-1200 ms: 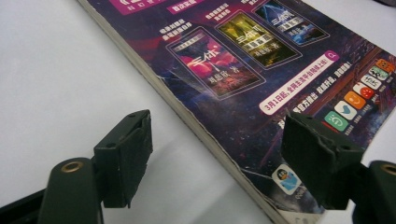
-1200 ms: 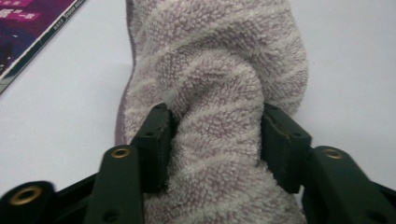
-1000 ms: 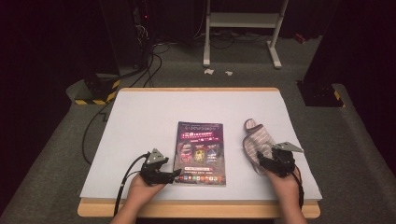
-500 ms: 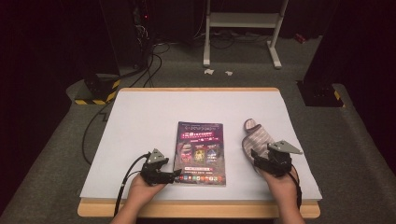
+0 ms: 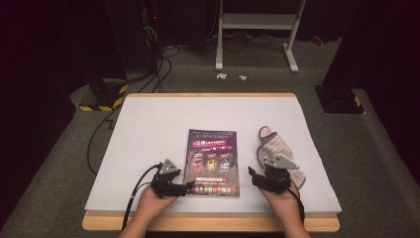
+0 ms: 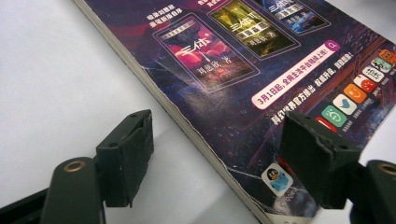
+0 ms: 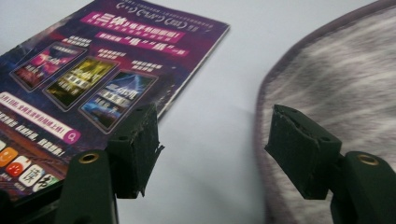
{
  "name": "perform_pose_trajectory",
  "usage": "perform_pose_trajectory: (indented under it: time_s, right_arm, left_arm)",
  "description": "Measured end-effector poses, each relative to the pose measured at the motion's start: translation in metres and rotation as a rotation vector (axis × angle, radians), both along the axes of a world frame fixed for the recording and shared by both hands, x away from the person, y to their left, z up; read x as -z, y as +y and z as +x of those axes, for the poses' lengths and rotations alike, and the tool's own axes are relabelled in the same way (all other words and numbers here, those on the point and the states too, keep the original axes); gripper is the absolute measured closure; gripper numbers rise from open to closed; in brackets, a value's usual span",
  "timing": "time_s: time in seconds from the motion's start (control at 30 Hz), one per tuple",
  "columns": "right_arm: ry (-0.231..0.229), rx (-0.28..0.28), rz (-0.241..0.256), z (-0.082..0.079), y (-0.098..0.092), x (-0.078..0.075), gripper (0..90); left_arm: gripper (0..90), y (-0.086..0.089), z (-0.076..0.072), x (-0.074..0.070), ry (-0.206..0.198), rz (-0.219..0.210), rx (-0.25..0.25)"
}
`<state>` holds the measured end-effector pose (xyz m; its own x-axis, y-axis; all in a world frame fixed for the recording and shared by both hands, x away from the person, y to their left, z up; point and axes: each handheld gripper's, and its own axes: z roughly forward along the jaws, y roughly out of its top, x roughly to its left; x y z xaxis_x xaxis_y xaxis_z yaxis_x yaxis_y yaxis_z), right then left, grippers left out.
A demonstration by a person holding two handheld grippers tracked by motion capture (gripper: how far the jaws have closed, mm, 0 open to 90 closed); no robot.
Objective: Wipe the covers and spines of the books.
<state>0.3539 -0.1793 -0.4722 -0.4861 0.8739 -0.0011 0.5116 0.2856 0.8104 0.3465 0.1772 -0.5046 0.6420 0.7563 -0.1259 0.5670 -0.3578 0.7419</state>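
Book [image 5: 213, 161]: lay flat and closed on the white table [image 5: 148, 129], cover up, between the two claws; its near left corner sat at the left claw, its right edge just left of the right claw.
Left claw [image 6: 219, 161]: jaws stood wide apart and held nothing — the left finger [image 6: 126, 156] was over bare table, the right finger [image 6: 317, 161] over the cover, so the book's worn left edge ran between them. Whether the jaws touched the book could not be told.
Right claw [image 7: 215, 154]: jaws stood wide apart, empty; a strip of bare table lay between them.
Right claw, left finger [image 7: 135, 147]: sat at the book's right edge.
Right claw, right finger [image 7: 301, 149]: sat over the rim of the slipper [image 7: 336, 98].
Slipper: grey and striped, with a darker border — lay to the right of and beyond the right claw, apart from the book.
Hands: the left hand [image 5: 151, 201] and right hand [image 5: 282, 198] each gripped a claw at the near table edge.
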Motion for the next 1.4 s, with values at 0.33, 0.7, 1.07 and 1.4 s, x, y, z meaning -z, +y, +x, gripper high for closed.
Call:
perform_pose_trajectory:
  time_s: [0.33,0.7,1.07,1.4]
  right_arm:
    - [0.054,-0.055,0.012,0.000,0.019,0.012,33.5]
    - [0.115,-0.104,0.026,0.002,0.050,0.027,30.1]
    - [0.155,-0.112,0.016,0.003,0.061,0.032,29.5]
    - [0.169,-0.067,0.020,0.002,0.067,0.032,28.9]
  left_arm:
    - [26.7,-0.003,-0.002,0.000,-0.003,0.000,0.007]
    - [27.6,-0.009,-0.006,0.001,-0.014,0.001,0.023]
    - [28.0,-0.010,-0.007,0.002,-0.014,-0.002,0.019]
    - [30.7,-0.009,-0.007,0.002,-0.018,-0.008,0.015]
